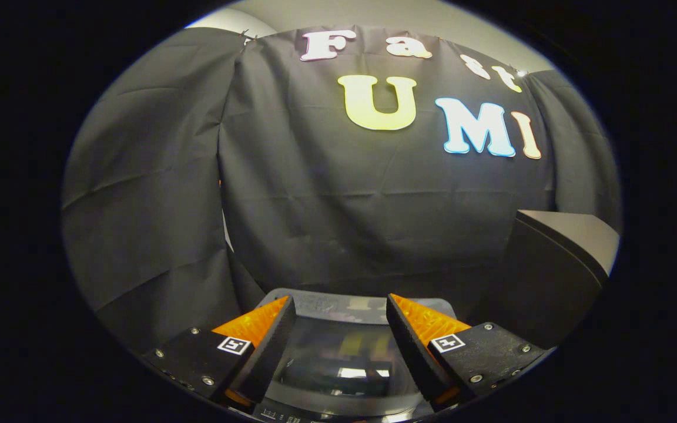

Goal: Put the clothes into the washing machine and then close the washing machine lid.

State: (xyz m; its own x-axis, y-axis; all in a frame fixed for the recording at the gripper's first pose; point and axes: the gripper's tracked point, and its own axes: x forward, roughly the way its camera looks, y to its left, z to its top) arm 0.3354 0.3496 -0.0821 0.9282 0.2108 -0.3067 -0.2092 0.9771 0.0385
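Gripper view looks down over the washing machine [338,305], which sits right under the fingers. Its lid [338,358] is down flat: a dark, glossy, see-through panel with rounded corners, picking up soft reflections of the lights and the wall behind it. A pale grey plastic rim frames the lid along its far edge, smooth and matte-looking. At the lid's near edge there's a strip with tiny markings, too small to make out.

Can't tell what's under the lid; the glass is too dark and shiny to say whether any clothes are in there.

The gripper [341,305] hangs over the lid with its jaws spread wide, roughly the width of the glass panel between them. Nothing is held, and both fingers [268,346] look clear of the lid surface, though how close they are is hard to judge. Each finger is a wedge shape with a ribbed, textured inner face and a flat block at its base carrying a small square marker and some screws.

Beyond the washing machine hangs the black cloth wall [338,200], creased and draped in folds. Off to the machine's right is a dark boxy thing [556,264] with a flat pale top, its corner angled toward the lid.
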